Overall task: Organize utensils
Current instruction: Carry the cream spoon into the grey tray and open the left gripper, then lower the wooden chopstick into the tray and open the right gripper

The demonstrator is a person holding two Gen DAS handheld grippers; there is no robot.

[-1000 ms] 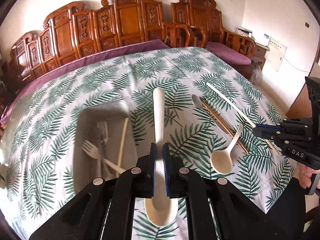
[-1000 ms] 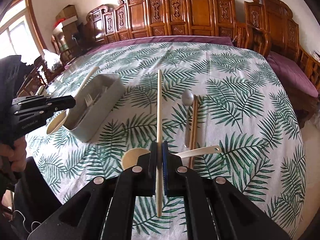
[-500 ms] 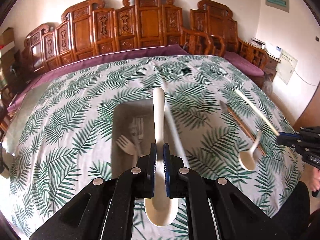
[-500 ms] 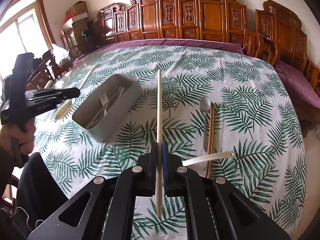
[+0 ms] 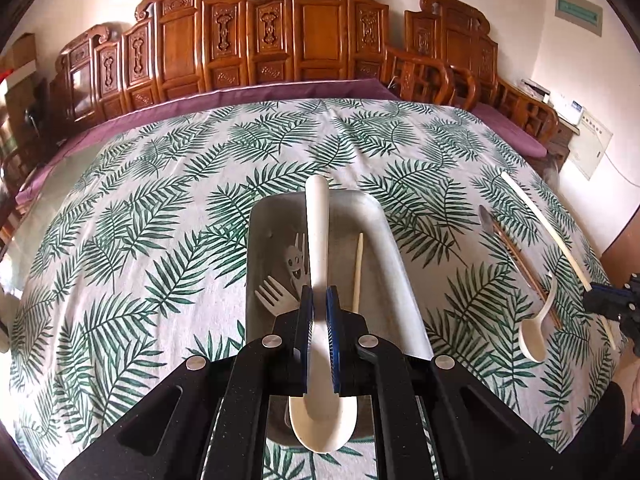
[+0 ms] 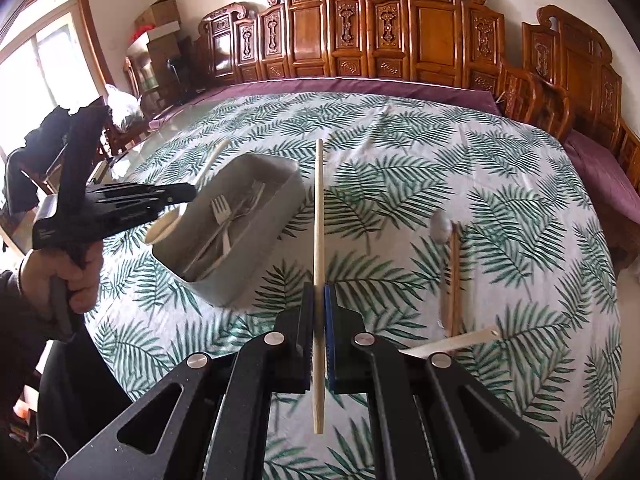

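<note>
On the palm-print tablecloth we hold the cream spoon pinched in the left gripper above the grey bin; the right gripper pinches a chopstick. Released tilted, the spoon could catch the rim.

The loose spoon has its bowl hidden behind the right tongs.

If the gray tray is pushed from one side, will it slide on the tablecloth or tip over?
The gray tray looks low and wide with a flat base, so it would probably slide, not tip. It holds only a few light forks and a chopstick, so it is likely light. The tablecloth might bunch up and drag.
</note>
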